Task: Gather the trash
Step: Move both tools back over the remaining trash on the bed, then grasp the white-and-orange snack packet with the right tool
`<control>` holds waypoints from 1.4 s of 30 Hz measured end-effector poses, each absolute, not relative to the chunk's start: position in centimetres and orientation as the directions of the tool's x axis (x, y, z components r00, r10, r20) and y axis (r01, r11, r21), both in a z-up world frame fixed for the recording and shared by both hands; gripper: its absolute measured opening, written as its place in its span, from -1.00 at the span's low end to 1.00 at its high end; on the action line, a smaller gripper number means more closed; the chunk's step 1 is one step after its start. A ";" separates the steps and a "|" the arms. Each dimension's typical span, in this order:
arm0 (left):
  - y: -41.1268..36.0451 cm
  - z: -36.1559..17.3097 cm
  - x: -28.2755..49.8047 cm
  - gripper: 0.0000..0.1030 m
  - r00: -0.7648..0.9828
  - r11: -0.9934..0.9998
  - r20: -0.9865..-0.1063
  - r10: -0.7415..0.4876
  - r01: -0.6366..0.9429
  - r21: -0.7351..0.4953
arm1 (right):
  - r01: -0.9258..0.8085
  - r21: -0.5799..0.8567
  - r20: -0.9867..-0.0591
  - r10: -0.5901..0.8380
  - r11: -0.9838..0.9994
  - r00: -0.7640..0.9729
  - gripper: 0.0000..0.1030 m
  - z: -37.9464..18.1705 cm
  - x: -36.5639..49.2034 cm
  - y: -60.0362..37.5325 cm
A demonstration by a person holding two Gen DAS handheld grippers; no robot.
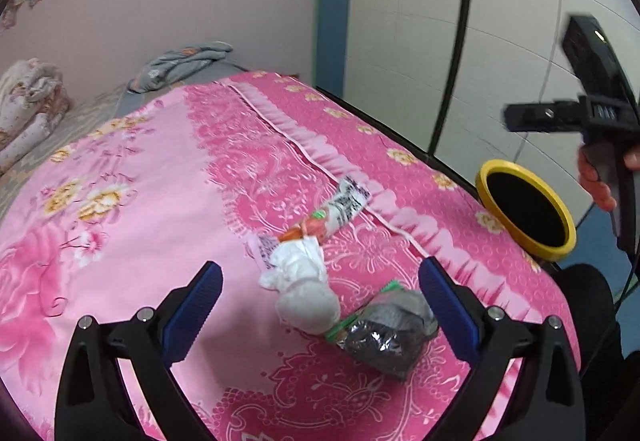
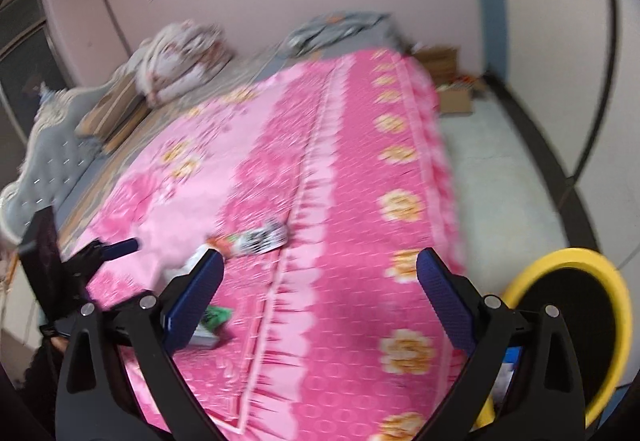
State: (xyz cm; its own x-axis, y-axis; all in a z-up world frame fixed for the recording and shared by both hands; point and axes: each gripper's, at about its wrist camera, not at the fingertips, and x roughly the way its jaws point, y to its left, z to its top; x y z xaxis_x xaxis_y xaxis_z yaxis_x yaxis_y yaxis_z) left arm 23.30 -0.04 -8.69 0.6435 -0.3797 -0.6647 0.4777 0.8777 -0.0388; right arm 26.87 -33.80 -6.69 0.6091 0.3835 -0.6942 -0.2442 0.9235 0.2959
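left hand-held gripper (image 1: 320,293): released, its jaws spread wide above the bed, nothing clamped; the white tissue wad and the dark wrapper lie on the cover between the two blue pads without touching them.
right hand-held gripper (image 2: 320,289): released, jaws wide, nothing between them but pink cover; this view is smeared by blur. in the left wrist view it shows at the right edge, carried by a hand (image 1: 600,181) above the bin.
white tissue wad (image 1: 300,289): crumpled, lying on the pink cover near the bed's near edge, touching the dark wrapper at its lower right.
dark wrapper (image 1: 384,333): crinkled black and silver packet with a green strip, just beside the left gripper's right-hand pad.
printed wrapper (image 1: 336,211): long packet with black-and-white print and an orange and green end, lying aslant on the cover just beyond the tissue wad, by the cover's frilled seam.
bin (image 1: 524,209): round, yellow rim, black inside, standing on the floor just beside the bed's right edge.
bed (image 1: 140,201): spread with a pink floral cover.
bedding (image 1: 32,97): folded bundles at the far end of the bed, against the wall.
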 end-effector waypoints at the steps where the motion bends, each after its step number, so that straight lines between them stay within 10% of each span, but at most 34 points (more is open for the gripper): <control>1: -0.2 -8.9 23.3 0.84 0.640 0.873 -0.665 -0.385 0.487 -0.036 | -0.259 0.326 -0.710 0.416 0.909 0.568 0.80 -7.2 27.8 -32.9; 42: -6.0 -11.6 25.7 0.84 0.503 0.705 -0.680 -0.533 0.709 -0.028 | -0.012 0.569 -0.813 0.564 0.822 0.142 0.48 -17.8 38.8 -22.7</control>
